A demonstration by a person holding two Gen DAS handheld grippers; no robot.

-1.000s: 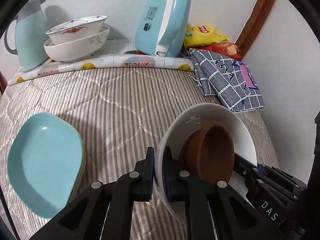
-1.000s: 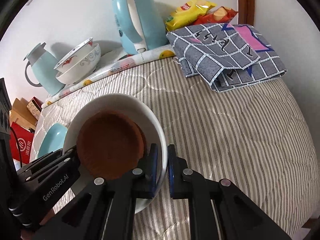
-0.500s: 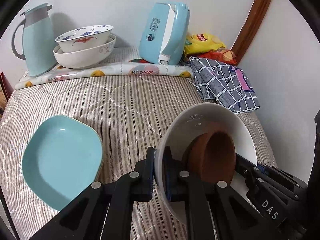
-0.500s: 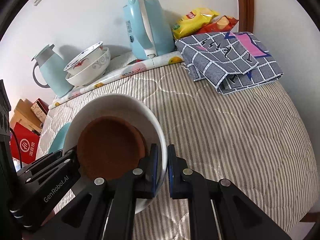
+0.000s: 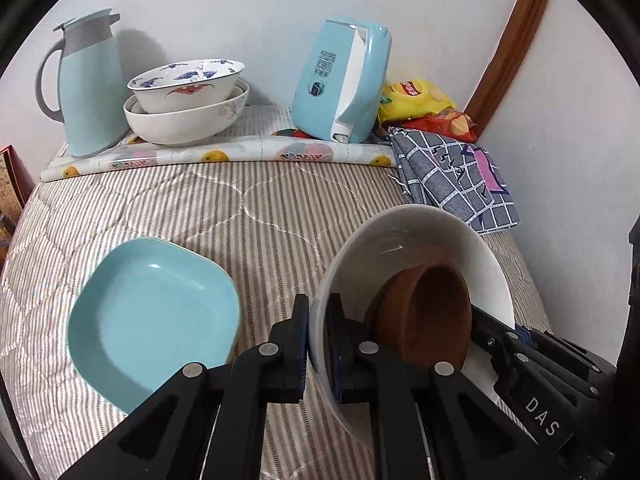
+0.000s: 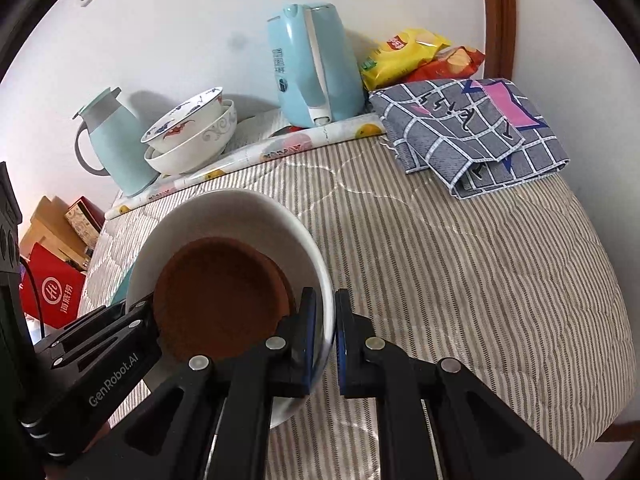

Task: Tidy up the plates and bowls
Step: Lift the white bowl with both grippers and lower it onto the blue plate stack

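A white bowl (image 5: 404,236) with a brown bowl (image 5: 424,316) inside it is held up over the striped cover, tilted. My left gripper (image 5: 318,344) is shut on its left rim. My right gripper (image 6: 326,338) is shut on the opposite rim of the white bowl (image 6: 224,216), beside the brown bowl (image 6: 218,300). A light blue plate (image 5: 152,320) lies to the left on the cover. Two stacked patterned bowls (image 5: 186,104) stand at the back; they also show in the right wrist view (image 6: 192,136).
At the back stand a light blue jug (image 5: 86,84), a blue kettle (image 5: 340,84) and snack bags (image 5: 420,100). A folded grey checked cloth (image 5: 452,176) lies at the right. The wall is close on the right. Red boxes (image 6: 52,296) sit beyond the left edge.
Both grippers have lifted and drawn back with the white bowl; the blue plate and the back items now appear further right and lower in view. Both grips are unchanged.
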